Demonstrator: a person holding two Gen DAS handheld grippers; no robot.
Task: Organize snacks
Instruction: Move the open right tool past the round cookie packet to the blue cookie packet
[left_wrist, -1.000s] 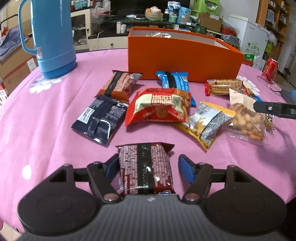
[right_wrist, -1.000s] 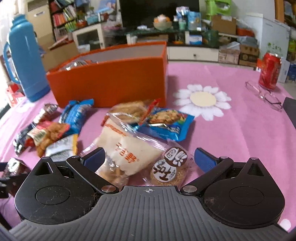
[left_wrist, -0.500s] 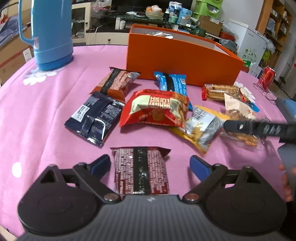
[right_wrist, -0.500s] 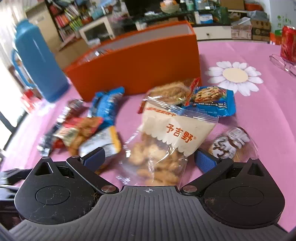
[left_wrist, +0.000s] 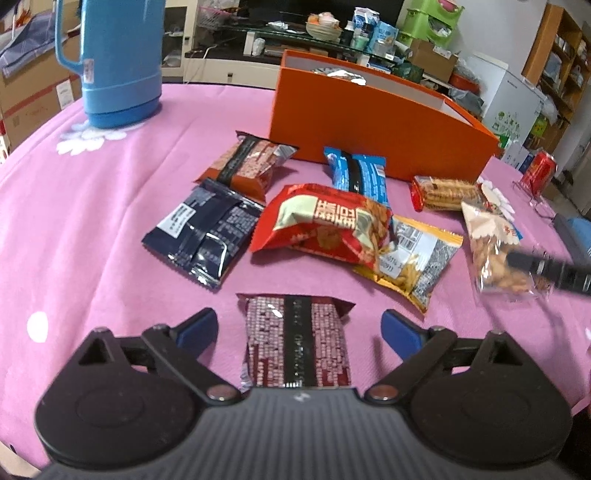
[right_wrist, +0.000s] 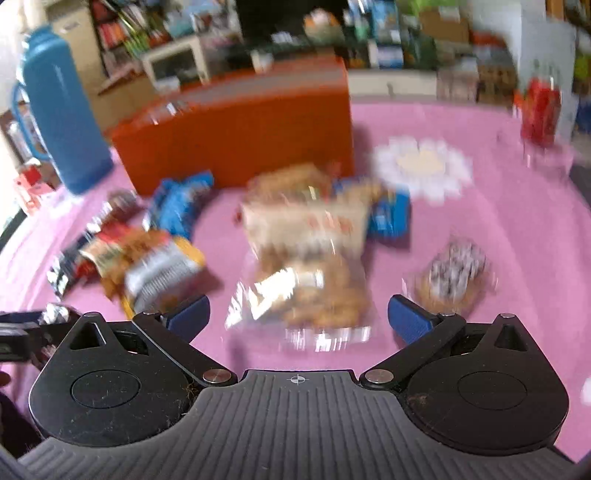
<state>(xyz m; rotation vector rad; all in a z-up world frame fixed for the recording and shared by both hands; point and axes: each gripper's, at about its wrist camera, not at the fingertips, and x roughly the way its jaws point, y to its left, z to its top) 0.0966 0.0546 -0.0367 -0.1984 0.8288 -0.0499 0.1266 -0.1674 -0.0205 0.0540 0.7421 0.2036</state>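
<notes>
On the pink bench (left_wrist: 92, 229), my left tool (left_wrist: 297, 328) just spread wide around a dark red snack packet (left_wrist: 295, 343), untouched, my right tool (right_wrist: 297, 314) wide around a clear biscuit bag (right_wrist: 306, 266), orange box (left_wrist: 369, 125) behind.

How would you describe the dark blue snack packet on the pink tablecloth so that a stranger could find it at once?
Start at the orange box at the back of the pink tablecloth and come forward past the brown packet lying before its left end. The dark blue packet lies just in front of that one, left of the red bag. It alone is navy, with a white label.
</notes>
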